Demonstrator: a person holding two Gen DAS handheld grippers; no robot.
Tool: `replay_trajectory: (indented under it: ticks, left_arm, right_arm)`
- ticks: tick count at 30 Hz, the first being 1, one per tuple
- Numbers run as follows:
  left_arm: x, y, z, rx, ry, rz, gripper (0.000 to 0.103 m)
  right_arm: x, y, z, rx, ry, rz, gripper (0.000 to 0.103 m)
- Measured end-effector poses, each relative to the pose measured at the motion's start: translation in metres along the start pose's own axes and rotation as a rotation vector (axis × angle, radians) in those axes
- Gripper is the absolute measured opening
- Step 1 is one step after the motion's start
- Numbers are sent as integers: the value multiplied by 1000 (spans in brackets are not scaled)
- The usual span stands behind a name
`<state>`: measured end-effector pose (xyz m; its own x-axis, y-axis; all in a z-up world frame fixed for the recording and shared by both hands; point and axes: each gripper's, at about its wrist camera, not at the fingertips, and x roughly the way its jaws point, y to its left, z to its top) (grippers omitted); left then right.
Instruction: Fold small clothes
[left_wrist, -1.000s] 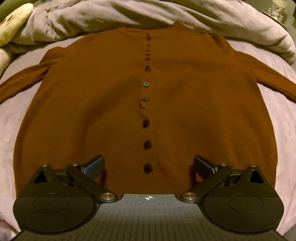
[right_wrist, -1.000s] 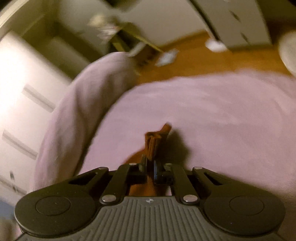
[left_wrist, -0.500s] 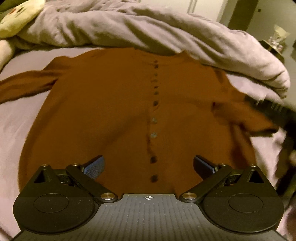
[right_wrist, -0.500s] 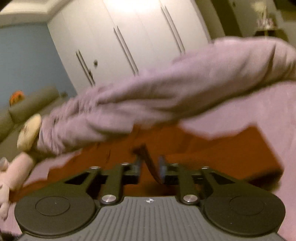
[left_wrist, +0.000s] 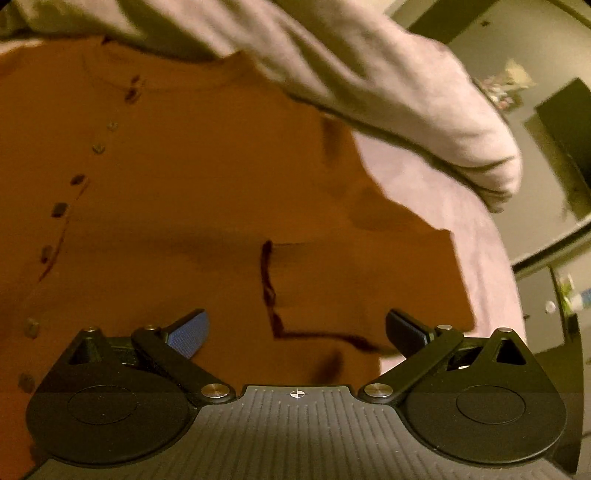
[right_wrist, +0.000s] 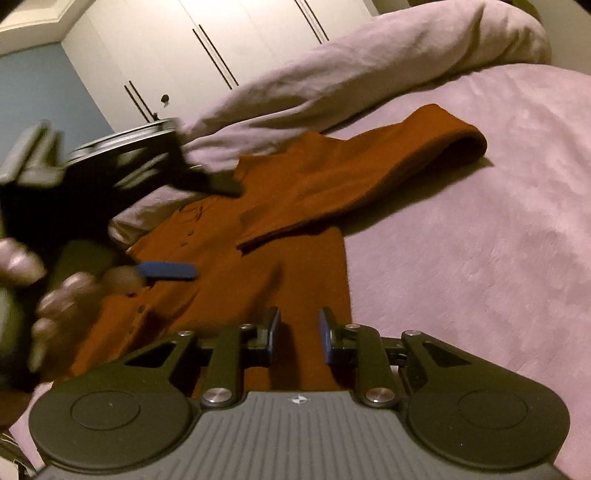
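wardrobe (right_wrist: 207, 55): white doors | wall (right_wrist: 33, 85): blue | bed sheet (right_wrist: 480, 240): lilac | light: dim, warm

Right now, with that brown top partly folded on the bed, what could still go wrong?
Two things, probably. The sleeve folded across the brown cardigan lies in a loose loop whose far bend hangs past the body onto the pink blanket, so it may slip back or leave a crooked fold. Both the left gripper and right gripper have open jaws holding nothing, low over the fabric; closing there could pinch the wrong layer and drag the fold apart.
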<state>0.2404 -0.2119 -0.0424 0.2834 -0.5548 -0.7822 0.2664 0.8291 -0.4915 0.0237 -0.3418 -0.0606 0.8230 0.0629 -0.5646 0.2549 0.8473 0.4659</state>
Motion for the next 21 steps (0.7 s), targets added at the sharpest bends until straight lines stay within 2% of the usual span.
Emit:
replay_trajectory:
  ticks: [4,6,7,9,11,13,17,21]
  left_arm:
    - [10,-2,4,-14,-14,-21,101]
    - [12,-6,4,7,-8,-24,89]
    - [13,-8,4,15,-2,-23,77]
    - [13,-6,6,12,8,-38,73]
    - [13,-2,6,6,10,-44,58]
    - [14,0,7,5,15,-43,53]
    - [13,1,7,25,22,-9,35]
    - [12,1,8,36,28,12,33]
  right_arm:
    - [-2,-5,-5,-15,-17,19,21]
    - [-2,-4,-10,-48,-33,16,21]
    - [-2,-2,-12,-66,-41,12,21]
    - [-2,1,-12,-82,-46,6,21]
    - [-2,1,-10,-72,-45,7,21]
    - [0,0,-7,-67,-46,9,21]
    - [0,3,-9,-97,-52,-7,21]
    - [-2,11,-13,-138,-59,-35,21]
